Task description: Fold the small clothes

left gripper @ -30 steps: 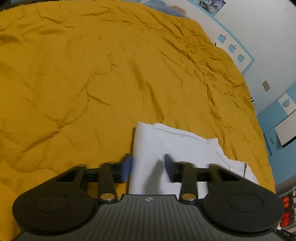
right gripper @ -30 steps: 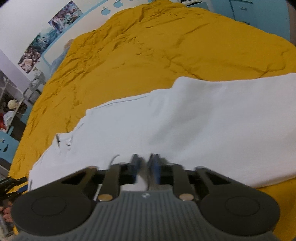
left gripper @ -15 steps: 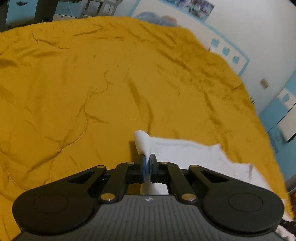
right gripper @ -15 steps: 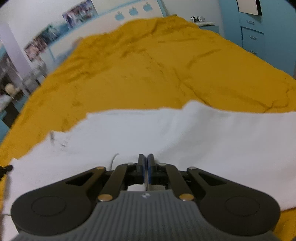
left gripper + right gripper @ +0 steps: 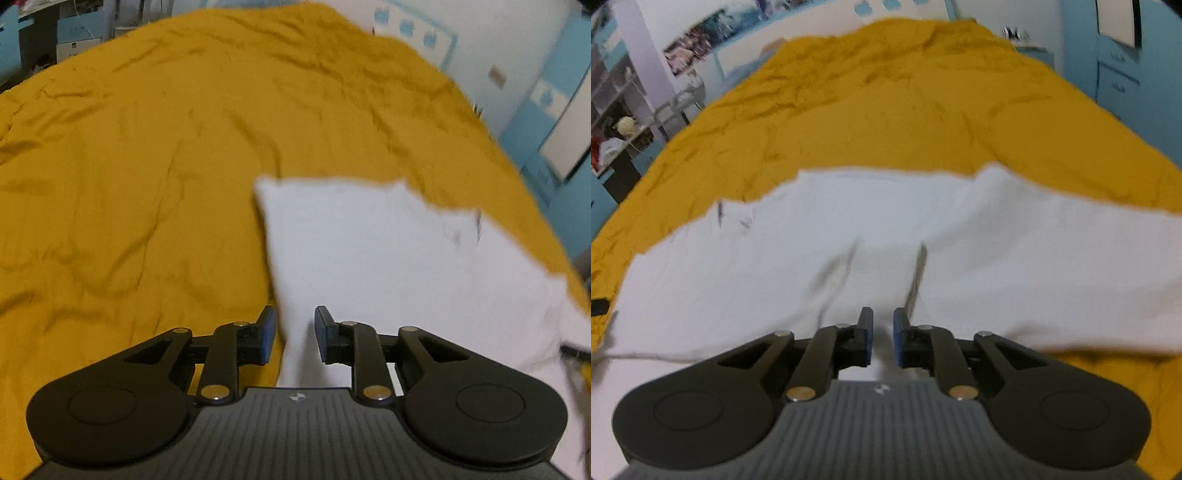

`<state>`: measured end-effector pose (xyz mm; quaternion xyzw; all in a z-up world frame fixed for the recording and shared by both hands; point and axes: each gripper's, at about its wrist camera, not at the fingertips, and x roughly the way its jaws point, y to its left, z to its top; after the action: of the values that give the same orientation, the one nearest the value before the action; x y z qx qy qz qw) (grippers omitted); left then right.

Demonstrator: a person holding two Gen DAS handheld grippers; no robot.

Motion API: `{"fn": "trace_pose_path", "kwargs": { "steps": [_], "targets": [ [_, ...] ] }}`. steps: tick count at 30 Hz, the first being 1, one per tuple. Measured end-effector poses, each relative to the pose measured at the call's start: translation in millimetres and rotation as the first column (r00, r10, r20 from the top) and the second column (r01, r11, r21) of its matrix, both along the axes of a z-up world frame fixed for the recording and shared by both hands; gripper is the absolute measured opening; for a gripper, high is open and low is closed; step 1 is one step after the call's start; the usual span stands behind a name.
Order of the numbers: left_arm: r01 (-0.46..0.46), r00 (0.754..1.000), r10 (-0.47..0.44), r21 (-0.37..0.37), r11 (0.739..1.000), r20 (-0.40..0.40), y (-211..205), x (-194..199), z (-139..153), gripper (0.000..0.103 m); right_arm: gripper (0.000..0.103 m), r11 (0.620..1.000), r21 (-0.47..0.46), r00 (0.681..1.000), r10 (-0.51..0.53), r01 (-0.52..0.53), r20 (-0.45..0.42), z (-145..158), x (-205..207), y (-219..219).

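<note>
In the left wrist view, a white cotton garment lies spread on the wrinkled mustard-yellow bedspread of a bed, filling the near right part of the scene. Its left edge runs down between the fingers of the left gripper. The jaws are spread, with a clear gap on each side of the cloth; the blue pads do not press it. The picture is blurred, so fine folds cannot be read. A white wall with blue apple-shaped cutouts stands at the far right.

In the right wrist view, the same garment stretches across the bed from left to right over the bedspread. The right gripper sits at its near edge, jaws parted by a narrow gap, white cloth showing between them without being pinched. Two dark creases run away from the fingertips. A small dark mark shows near the garment's far left edge. Shelves stand at the far left, blue cabinets at the far right.
</note>
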<state>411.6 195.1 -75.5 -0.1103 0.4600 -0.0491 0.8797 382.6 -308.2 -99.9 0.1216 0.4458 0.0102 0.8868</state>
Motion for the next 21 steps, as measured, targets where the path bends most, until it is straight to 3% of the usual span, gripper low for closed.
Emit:
{"fn": "trace_pose_path", "kwargs": {
  "steps": [2,6,8,10,14,16,21],
  "targets": [
    [0.002,0.999,0.001,0.062,0.998,-0.047,-6.0,-3.2,-14.0,0.033,0.008,1.000,0.000,1.000,-0.013,0.013,-0.019,-10.7,0.5,-0.6],
    [-0.041,0.998,0.043,0.056,0.998,-0.036,-6.8,-8.2,-10.2,0.033,0.011,0.997,0.049,0.999,-0.053,0.053,-0.004,3.3,-7.6,-9.6],
    [-0.043,0.999,0.042,0.051,0.998,0.010,-11.8,-15.4,6.4,0.033,0.023,0.996,0.073,0.998,-0.063,0.061,0.030,21.7,-22.1,-21.5],
    [-0.035,0.997,0.032,0.046,0.998,0.064,-17.8,-24.3,25.7,0.033,0.030,0.991,0.103,0.994,-0.092,0.086,0.059,40.0,-39.8,-40.9],
    [-0.041,0.987,0.039,0.010,0.999,0.154,-29.9,-37.7,58.5,0.033,0.040,0.954,0.191,0.965,-0.250,0.231,0.084,70.2,-86.9,-118.4],
    [-0.046,0.983,0.047,-0.009,0.999,0.179,-39.2,-40.0,66.8,0.034,0.042,0.906,0.250,0.926,-0.370,0.342,0.073,77.0,-112.8,-169.8],
    [-0.064,0.982,0.060,0.018,0.998,0.177,-64.7,-31.8,69.0,0.034,0.043,0.696,0.367,0.745,-0.667,0.617,0.011,69.1,-179.1,-296.7]
  ]
}}
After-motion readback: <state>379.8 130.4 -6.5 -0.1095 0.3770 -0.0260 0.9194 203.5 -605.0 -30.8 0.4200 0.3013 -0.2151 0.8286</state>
